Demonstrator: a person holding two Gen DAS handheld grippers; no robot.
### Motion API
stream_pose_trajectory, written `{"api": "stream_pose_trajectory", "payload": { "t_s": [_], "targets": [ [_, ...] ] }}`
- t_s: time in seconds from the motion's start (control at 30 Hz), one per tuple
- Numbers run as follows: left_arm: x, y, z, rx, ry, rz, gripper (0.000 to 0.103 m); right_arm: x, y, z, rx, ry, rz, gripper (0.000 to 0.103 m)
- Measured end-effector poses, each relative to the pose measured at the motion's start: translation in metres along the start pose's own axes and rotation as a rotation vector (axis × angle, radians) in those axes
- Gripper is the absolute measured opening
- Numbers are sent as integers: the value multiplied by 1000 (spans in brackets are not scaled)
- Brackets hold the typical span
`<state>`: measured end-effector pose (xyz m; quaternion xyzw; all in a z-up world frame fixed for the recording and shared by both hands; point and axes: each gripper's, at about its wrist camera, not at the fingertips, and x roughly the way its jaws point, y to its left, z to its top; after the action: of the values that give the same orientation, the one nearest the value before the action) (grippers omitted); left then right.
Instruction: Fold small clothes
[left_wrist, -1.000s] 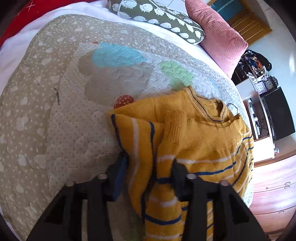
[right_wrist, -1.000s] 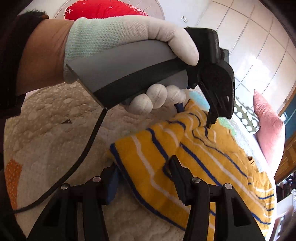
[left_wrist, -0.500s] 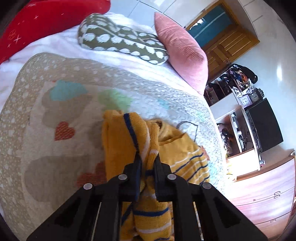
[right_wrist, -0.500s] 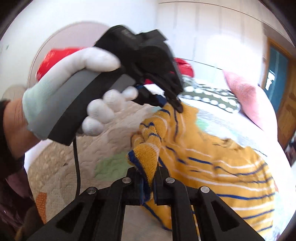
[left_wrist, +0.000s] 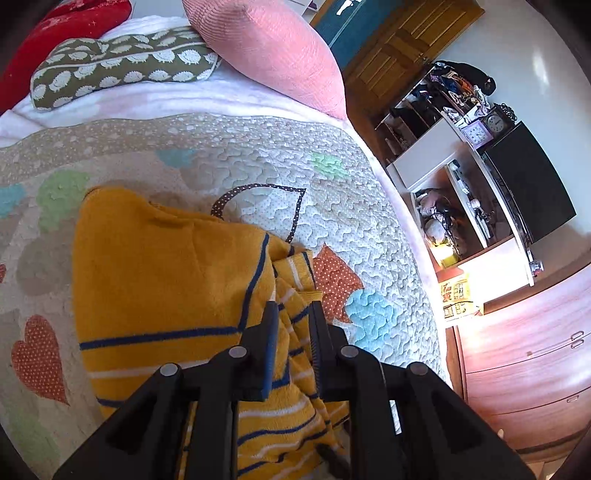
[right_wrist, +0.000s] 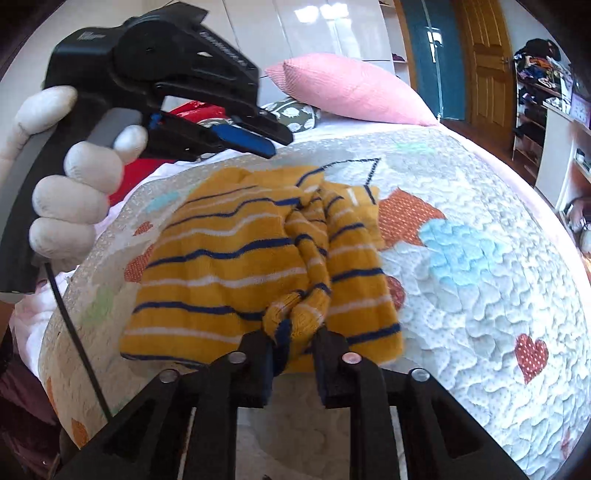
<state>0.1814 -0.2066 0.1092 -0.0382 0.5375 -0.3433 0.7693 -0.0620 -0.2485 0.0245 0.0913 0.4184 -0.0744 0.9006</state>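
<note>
A small mustard-yellow sweater with blue and white stripes lies folded over on the quilted bedspread. My left gripper hovers just above the sweater's right edge, jaws slightly apart and holding nothing. In the right wrist view the left gripper is raised above the sweater with its jaws parted. My right gripper is shut on a bunched fold of the sweater's near hem.
A pink pillow, a green hedgehog-print pillow and a red cushion lie at the head of the bed. The bed's edge runs to the right, with shelves and a wooden dresser beyond.
Both grippers carried one side of the sweater over and laid it down folded. The left gripper has let go and lifted off; the right still pinches the hem.
</note>
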Motion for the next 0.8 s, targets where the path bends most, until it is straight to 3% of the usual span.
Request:
{"api": "stream_pose_trajectory", "payload": {
  "t_s": [0.07,0.13,0.27,0.37,0.5,0.53,0.57,0.6,0.73,0.8],
  "targets": [
    [-25,9,-13,20,-46,53,37,-12,-11,2,21,-29,13,35],
    [-51,22,-31,35,-101,118,43,-22,-20,9,44,-51,4,35],
    [-92,52,-81,25,-183,218,43,-31,-23,30,81,-50,60,36],
    [-110,72,-125,-34,-234,282,45,-24,-18,54,111,-43,129,45],
    [-109,95,-175,-171,-240,272,45,19,4,74,141,51,197,47],
    [-108,99,-185,-194,-239,281,45,33,9,74,145,97,209,45],
    [-107,100,-195,-205,-242,296,45,46,12,72,144,143,222,15],
    [-106,100,-203,-214,-251,313,45,55,14,70,145,179,213,8],
    [-104,105,-232,-240,-258,344,45,74,-4,59,172,210,80,6],
    [-101,110,-238,-248,-247,345,45,75,-11,52,182,234,80,4]
  ]
}}
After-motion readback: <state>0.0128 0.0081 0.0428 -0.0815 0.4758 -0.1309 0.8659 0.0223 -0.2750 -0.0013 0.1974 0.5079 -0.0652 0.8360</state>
